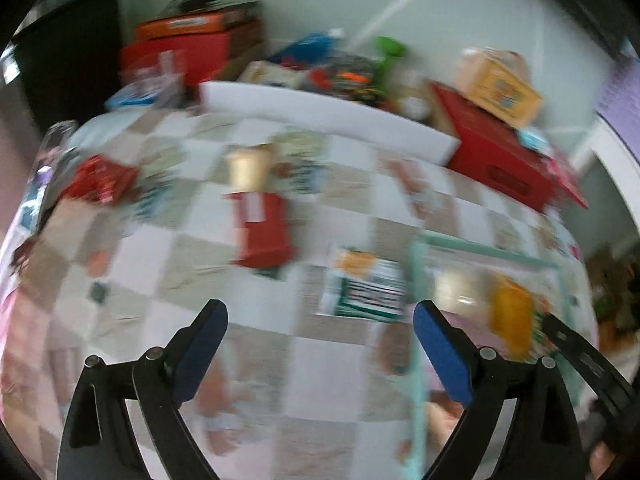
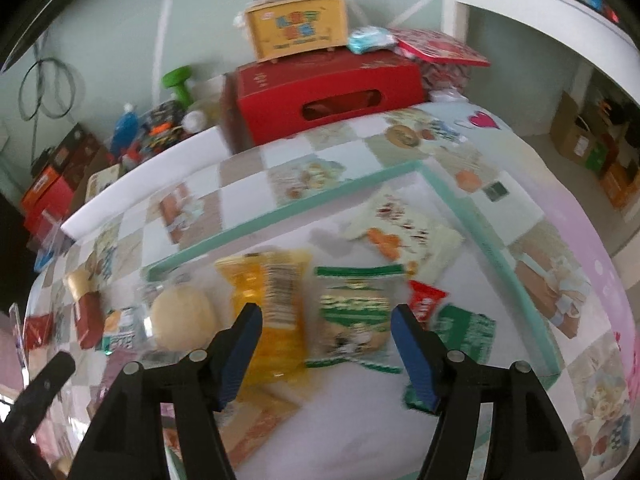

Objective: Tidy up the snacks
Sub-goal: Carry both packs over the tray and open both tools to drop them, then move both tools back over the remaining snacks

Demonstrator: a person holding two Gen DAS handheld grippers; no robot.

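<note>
Several light crinkly packets, likely slippery, best pinched across a flat middle. Left gripper [image 1: 320,344] wide, nothing held: red snack box [image 1: 262,226] ahead of its fingers, green-white packet [image 1: 366,288] nearer the right finger. Right gripper [image 2: 326,350] half open, empty, over the mint tray [image 2: 500,236]: round bun [image 2: 182,320] left of its fingers, yellow packet [image 2: 276,312] and green cookie packet [image 2: 352,316] between, red packet [image 2: 426,300] right.

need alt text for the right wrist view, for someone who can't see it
The right gripper hangs open and empty over a mint-rimmed tray of snacks: a yellow packet, a green packet, a round pale bun and a small red packet. The tray sits on a checked tablecloth, with a red box behind.
</note>
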